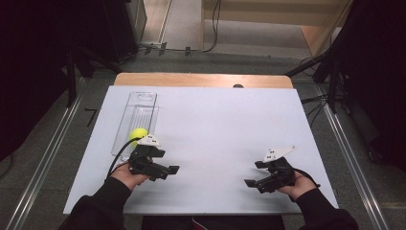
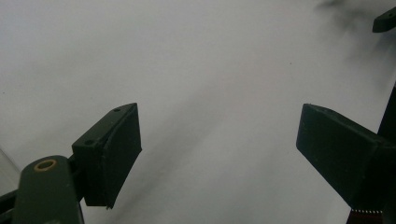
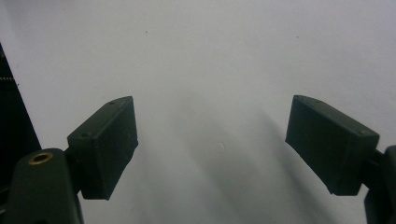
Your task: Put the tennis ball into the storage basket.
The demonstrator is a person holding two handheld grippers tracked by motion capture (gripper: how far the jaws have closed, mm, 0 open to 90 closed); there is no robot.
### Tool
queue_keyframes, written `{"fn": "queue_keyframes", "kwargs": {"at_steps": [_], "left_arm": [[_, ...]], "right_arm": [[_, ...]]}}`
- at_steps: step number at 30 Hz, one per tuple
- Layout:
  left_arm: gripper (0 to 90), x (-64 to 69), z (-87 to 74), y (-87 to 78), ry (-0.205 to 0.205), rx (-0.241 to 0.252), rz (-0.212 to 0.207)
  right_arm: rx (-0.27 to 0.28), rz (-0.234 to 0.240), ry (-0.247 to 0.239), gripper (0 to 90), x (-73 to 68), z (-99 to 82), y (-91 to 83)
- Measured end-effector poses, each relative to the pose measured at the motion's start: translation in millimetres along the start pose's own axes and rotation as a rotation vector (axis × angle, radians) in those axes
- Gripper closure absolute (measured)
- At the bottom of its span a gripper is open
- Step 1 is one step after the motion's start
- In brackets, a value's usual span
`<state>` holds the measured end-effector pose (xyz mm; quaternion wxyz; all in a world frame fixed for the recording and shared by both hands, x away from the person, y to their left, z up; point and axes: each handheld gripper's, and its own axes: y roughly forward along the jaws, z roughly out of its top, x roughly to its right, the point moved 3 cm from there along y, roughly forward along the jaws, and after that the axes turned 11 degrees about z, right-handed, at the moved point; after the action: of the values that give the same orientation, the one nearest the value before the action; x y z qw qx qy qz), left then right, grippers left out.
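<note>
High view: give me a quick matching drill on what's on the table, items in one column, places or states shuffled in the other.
Items:
1. yellow ball
2. clear tray
3. left hand-held gripper
4. right hand-held gripper

States:
A. long, at the board's left side
B. open, near right
C. at the tray's near end
D. open, just in front of the ball

Pairs: 1-C, 2-A, 3-D, 4-B

The flat white matt surface (image 1: 215,143) looks like smooth board over pale wood. The long clear tray (image 1: 136,120) is glossy plastic. The small yellow-green ball (image 1: 139,134) looks fuzzy and matt. Both black tongs (image 2: 219,154) (image 3: 212,149) are matt plastic, slightly grainy.
</note>
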<state>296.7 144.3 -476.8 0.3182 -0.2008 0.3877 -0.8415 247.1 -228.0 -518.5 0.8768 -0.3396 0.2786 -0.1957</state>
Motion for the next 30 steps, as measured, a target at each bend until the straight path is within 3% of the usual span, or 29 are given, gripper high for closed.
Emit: {"fn": "queue_keyframes", "kwargs": {"at_steps": [16,30], "left_arm": [[14.6,0.8,-12.8,-4.4,0.026,-0.008,-0.002],[14.6,7.3,-20.7,-6.6,0.042,-0.021,-0.035]], "right_arm": [[0.001,0.002,0.002,14.7,0.5,0.0,0.0],[0.000,0.001,0.008,14.8,0.6,0.0,0.2]]}}
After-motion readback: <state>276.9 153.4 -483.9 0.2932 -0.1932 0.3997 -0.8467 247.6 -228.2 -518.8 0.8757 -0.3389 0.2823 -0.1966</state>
